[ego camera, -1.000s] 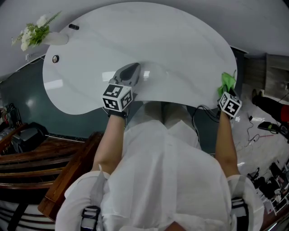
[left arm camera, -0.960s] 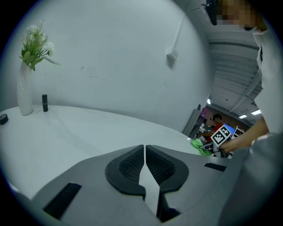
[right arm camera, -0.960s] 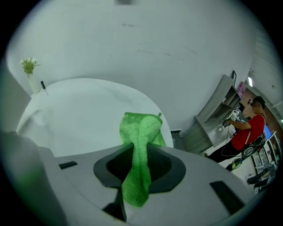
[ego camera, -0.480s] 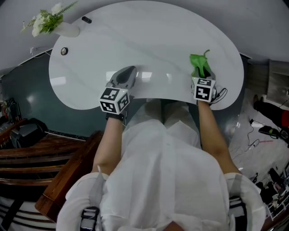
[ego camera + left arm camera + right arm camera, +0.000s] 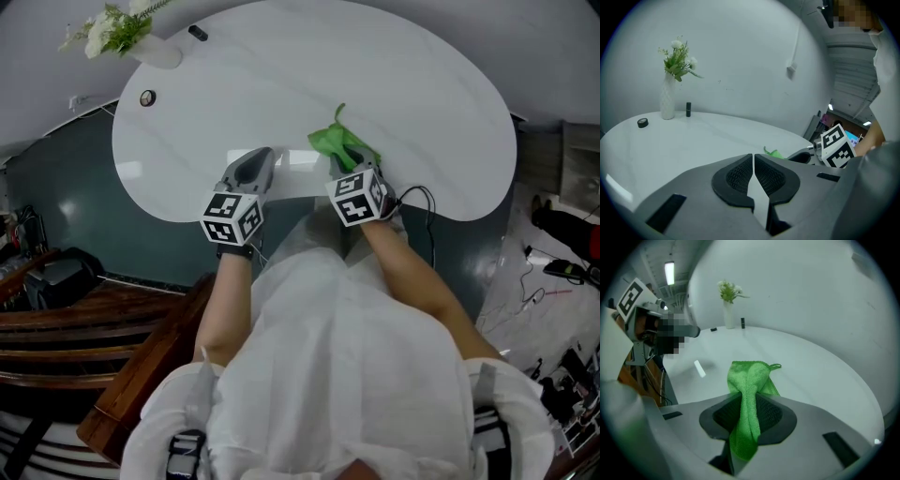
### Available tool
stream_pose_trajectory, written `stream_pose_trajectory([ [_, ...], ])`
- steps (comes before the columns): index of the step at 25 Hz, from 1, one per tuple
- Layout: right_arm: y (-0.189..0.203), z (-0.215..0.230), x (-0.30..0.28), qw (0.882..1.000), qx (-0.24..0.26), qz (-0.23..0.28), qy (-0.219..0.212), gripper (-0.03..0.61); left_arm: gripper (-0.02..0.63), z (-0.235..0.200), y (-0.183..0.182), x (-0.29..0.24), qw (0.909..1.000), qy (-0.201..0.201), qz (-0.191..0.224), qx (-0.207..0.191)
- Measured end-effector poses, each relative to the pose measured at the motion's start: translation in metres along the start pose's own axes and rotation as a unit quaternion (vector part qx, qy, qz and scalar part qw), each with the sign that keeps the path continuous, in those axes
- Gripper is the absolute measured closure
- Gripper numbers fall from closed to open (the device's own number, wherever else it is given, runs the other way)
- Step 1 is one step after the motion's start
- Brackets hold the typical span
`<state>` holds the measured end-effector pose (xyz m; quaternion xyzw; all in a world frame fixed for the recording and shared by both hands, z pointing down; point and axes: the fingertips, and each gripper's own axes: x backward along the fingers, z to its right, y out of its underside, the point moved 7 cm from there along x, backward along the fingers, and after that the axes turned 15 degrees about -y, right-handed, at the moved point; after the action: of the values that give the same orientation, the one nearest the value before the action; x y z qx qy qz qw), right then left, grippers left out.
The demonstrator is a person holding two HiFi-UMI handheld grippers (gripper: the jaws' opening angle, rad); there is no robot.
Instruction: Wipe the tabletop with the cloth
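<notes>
The green cloth [image 5: 343, 147] hangs pinched in my right gripper [image 5: 349, 169], which is shut on it over the near edge of the white oval tabletop [image 5: 394, 84]. In the right gripper view the cloth [image 5: 749, 385] runs between the jaws and spreads onto the table ahead. My left gripper [image 5: 251, 169] rests at the near edge just left of the right one, jaws shut on nothing. The left gripper view shows its closed pads [image 5: 751, 174], with a bit of the green cloth [image 5: 774, 153] to the right.
A white vase with flowers [image 5: 150, 45] stands at the table's far left, with a small dark stick [image 5: 198, 33] and a round black cap [image 5: 147, 97] near it. Cables [image 5: 427, 202] hang by the table's right near edge. Dark wooden furniture [image 5: 94, 328] stands at the left.
My right gripper has carried the cloth leftward from the table's right edge to the near middle, beside the left gripper. The left gripper has stayed nearly still.
</notes>
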<state>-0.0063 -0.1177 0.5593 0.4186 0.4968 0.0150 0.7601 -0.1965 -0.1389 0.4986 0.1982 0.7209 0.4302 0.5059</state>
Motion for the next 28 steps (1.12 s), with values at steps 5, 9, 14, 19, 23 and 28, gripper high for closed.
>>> stream_pose_trajectory([
  [5, -0.009, -0.050, -0.019, 0.996, 0.051, -0.013, -0.067, 0.502, 0.586, 0.003, -0.002, 0.005, 0.9999, 0.005, 0.005, -0.010],
  [9, -0.001, -0.071, -0.018, 0.990, 0.092, -0.022, -0.106, 0.502, 0.586, 0.017, -0.005, 0.008, 0.9998, 0.008, 0.010, -0.014],
  [14, 0.036, -0.040, 0.019, 0.994, 0.058, -0.022, -0.090, 0.502, 0.586, 0.047, -0.006, 0.007, 0.9997, 0.013, 0.006, -0.018],
  [19, 0.097, 0.017, 0.081, 0.999, 0.002, -0.013, -0.031, 0.502, 0.586, 0.099, -0.008, 0.000, 0.9990, 0.035, 0.006, -0.027],
  [23, 0.146, 0.059, 0.127, 0.999, -0.051, -0.009, 0.015, 0.502, 0.586, 0.138, -0.008, -0.004, 0.9981, 0.050, 0.008, -0.034],
  [28, 0.204, 0.107, 0.184, 0.990, -0.117, -0.008, 0.077, 0.502, 0.586, 0.178, -0.009, -0.001, 0.9971, 0.061, 0.016, -0.043],
])
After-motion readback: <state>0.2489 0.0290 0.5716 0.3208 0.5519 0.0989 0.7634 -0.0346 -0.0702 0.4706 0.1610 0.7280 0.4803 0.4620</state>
